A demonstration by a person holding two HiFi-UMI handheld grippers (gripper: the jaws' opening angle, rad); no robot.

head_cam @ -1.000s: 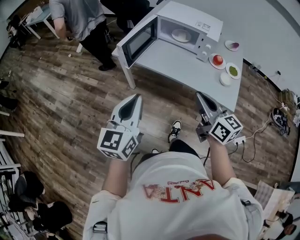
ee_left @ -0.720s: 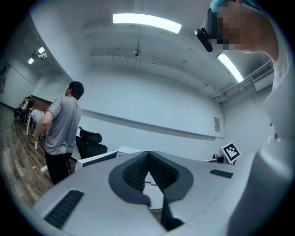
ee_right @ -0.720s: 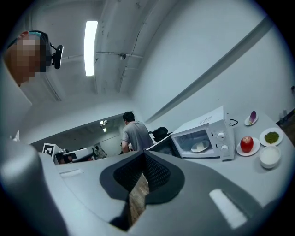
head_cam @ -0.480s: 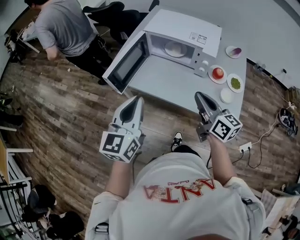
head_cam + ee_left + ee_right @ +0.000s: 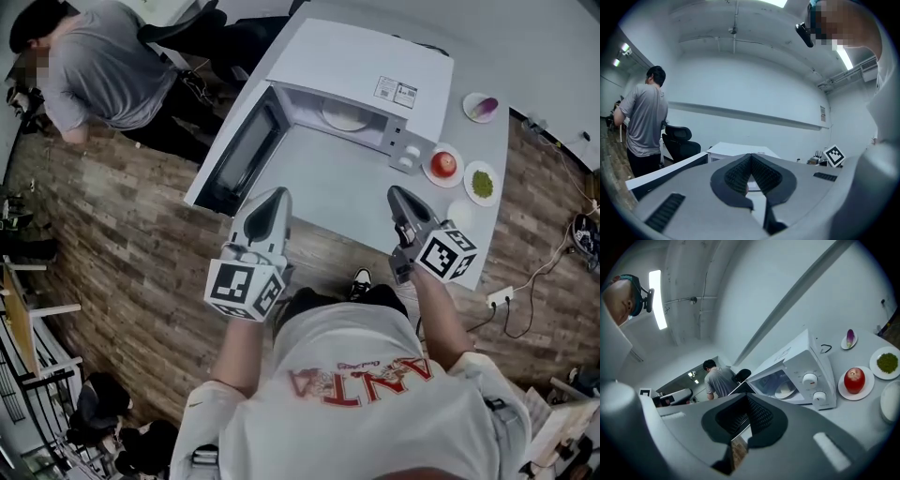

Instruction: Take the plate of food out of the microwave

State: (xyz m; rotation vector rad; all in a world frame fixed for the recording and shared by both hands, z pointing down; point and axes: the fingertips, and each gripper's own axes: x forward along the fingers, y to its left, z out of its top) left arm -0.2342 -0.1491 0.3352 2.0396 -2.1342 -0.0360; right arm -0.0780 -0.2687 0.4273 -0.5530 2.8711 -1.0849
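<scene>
A white microwave point(image 5: 361, 66) stands on the grey table point(image 5: 347, 187) with its door point(image 5: 234, 155) swung open to the left. Inside lies a pale plate of food point(image 5: 345, 117), also seen through the opening in the right gripper view point(image 5: 783, 390). My left gripper point(image 5: 277, 194) hovers over the table's near edge, in front of the door, shut and empty point(image 5: 750, 159). My right gripper point(image 5: 396, 192) hangs over the table in front of the microwave's knobs, also shut with nothing in it point(image 5: 747, 399). Both are well short of the plate.
Right of the microwave sit a plate with a red apple point(image 5: 445, 164), a plate of green food point(image 5: 483, 183), a small dish with a purple thing point(image 5: 483, 108) and a white bowl point(image 5: 890, 401). A person in a grey shirt point(image 5: 103, 70) stands at left by a black chair point(image 5: 679, 140).
The table and microwave have come closer and now lie right under both grippers. The grippers keep the same shut pose. The person in grey has shifted toward the upper left.
</scene>
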